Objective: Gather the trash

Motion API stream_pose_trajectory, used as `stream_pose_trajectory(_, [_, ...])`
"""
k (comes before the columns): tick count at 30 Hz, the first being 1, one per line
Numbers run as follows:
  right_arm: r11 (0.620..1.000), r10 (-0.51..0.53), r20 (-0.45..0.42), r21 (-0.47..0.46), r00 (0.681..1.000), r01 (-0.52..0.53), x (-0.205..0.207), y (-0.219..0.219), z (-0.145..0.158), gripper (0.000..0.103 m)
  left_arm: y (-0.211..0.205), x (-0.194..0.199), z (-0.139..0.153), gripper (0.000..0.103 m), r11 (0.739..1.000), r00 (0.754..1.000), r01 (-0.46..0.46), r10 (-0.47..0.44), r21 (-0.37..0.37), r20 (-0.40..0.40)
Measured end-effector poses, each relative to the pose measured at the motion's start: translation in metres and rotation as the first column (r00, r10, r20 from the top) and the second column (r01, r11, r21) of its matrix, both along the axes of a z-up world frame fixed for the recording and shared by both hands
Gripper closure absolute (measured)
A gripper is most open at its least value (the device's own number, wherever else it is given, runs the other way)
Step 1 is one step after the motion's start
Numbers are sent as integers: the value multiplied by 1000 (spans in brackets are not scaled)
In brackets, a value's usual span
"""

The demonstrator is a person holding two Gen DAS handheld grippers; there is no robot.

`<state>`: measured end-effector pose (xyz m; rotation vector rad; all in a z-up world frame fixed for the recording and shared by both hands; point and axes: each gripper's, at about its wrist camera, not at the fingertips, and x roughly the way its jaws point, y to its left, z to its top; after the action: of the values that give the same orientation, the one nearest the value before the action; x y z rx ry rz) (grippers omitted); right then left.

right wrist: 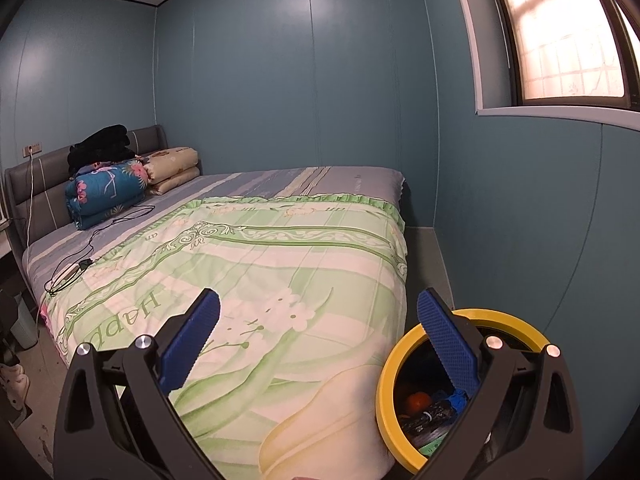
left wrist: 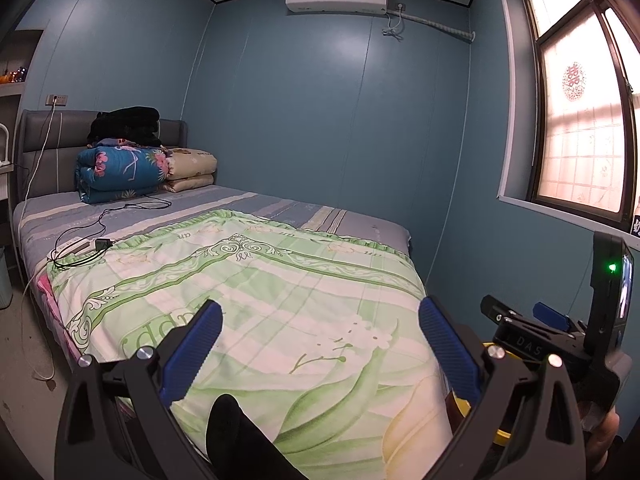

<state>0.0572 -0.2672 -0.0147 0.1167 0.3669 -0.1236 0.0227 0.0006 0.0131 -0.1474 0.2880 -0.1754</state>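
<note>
A yellow-rimmed trash bin [right wrist: 386,396] stands at the foot of the bed on the right, with an orange ball, blue scraps and dark wrappers inside. My right gripper [right wrist: 318,316] is open above the bed's foot, its right finger over the bin's rim, nothing between its pads. My left gripper [left wrist: 320,326] is open too, over the green floral quilt [left wrist: 260,288], and holds nothing. In the left wrist view the right gripper's body [left wrist: 560,332] shows at the right edge, with a sliver of the yellow bin [left wrist: 464,406] behind my right finger.
The bed [right wrist: 328,182] fills the room's middle, with folded quilts [left wrist: 120,172] and a black garment at the headboard. A black cable and charger [left wrist: 100,245] lie on the left side. A window [left wrist: 580,120] is on the right wall. A pale bin [left wrist: 5,280] stands by the floor at left.
</note>
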Motion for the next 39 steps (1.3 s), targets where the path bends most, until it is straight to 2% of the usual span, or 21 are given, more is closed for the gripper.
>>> stream_pose_trajectory(39, [1000,-1,-46,27,999,3,6,-6,-9,8,-1,0,-4,8,1000,1000,20,-20,-3,-15])
